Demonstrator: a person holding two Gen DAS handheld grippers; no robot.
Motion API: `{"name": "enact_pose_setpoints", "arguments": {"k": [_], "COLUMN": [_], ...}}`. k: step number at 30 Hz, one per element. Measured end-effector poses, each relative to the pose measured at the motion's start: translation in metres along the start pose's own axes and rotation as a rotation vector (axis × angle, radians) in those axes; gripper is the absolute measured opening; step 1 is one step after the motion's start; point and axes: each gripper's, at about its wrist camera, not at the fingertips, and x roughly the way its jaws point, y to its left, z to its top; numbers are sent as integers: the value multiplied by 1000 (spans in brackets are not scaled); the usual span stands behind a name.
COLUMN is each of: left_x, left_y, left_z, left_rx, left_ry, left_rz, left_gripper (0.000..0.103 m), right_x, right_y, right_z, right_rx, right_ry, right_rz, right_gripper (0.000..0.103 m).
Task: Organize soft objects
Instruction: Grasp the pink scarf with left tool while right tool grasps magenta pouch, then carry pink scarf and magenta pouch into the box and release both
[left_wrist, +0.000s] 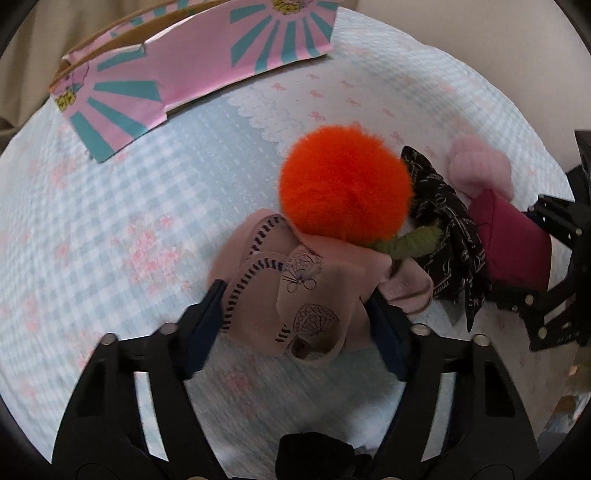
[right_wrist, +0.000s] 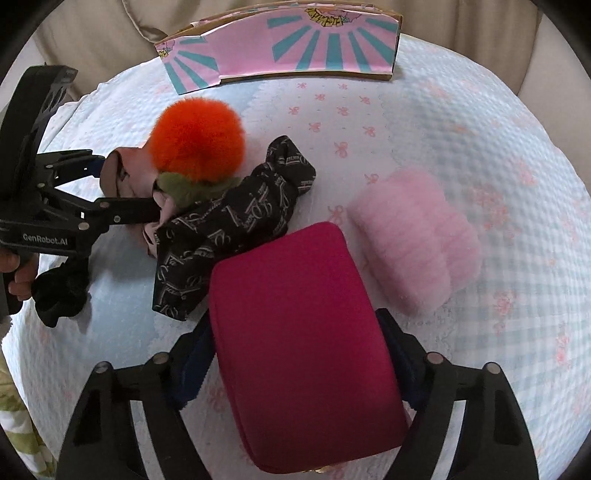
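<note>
**Both grippers loaded, soft pile between them**

The left gripper (left_wrist: 295, 295) has its two blue fingers closed in on a bunched pale pink printed cloth (left_wrist: 295, 291) — the fabric bulges out between and above the pads, so the hold looks firm but loose-edged. The right gripper (right_wrist: 299, 354) clamps a magenta padded case (right_wrist: 306, 343) across its narrow width, both fingers pressed against its sides.

On the checked blue and pink bedspread (left_wrist: 110, 206), the pink cloth sits near the middle, with an orange fluffy pompom (left_wrist: 345, 179) resting partly on its far edge. The pompom's green felt stem (left_wrist: 410, 240) runs toward the near right, down under a crumpled black lettered scarf (left_wrist: 450, 236) lying just beside it. A pale pink fleecy bundle (right_wrist: 417, 240) lies apart on the right. A pink and teal cardboard box (right_wrist: 288, 48) stands at the far edge.

Handling, as a judgement: everything here looks light and yielding. The cloth will drape and trail, so gripping at a gathered fold is sound; lifting it will likely tip the pompom off. The pompom would squash to nothing under the pads — the stem is the better hold. The case seems semi-stiff and keeps its shape.

The case's long axis runs near to far, along the right gripper's fingers, its rounded far end pointing toward the box. The scarf stretches diagonally, from near left to far right in the right wrist view.
</note>
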Motion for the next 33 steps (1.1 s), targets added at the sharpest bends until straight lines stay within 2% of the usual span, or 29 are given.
{"name": "enact_pose_setpoints", "arguments": {"k": [4, 9, 13, 21, 26, 33], "left_x": [-2, -10, -24, -61, -93, -156], "left_y": [-5, -5, 0, 0, -2, -16], "left_z": [-2, -3, -5, -11, -11, 5], "left_rx": [32, 19, -34, -90, -145, -210], "left_ry": [-4, -6, -19, -46, -61, -110], "left_rz": [23, 33, 17, 42, 48, 85], "left_gripper": [47, 36, 35, 35, 35, 35], "right_x": [-1, -3, -8, -32, -65, -129], "right_y": [5, 8, 8, 4, 4, 8], "right_z": [0, 4, 7, 12, 19, 45], "right_rx": [-14, 3, 41, 101, 104, 114], "right_ry": [-4, -11, -13, -36, -70, -128], "right_rz": [-10, -17, -1, 16, 23, 36], "right_gripper": [67, 57, 51, 49, 49, 49]}}
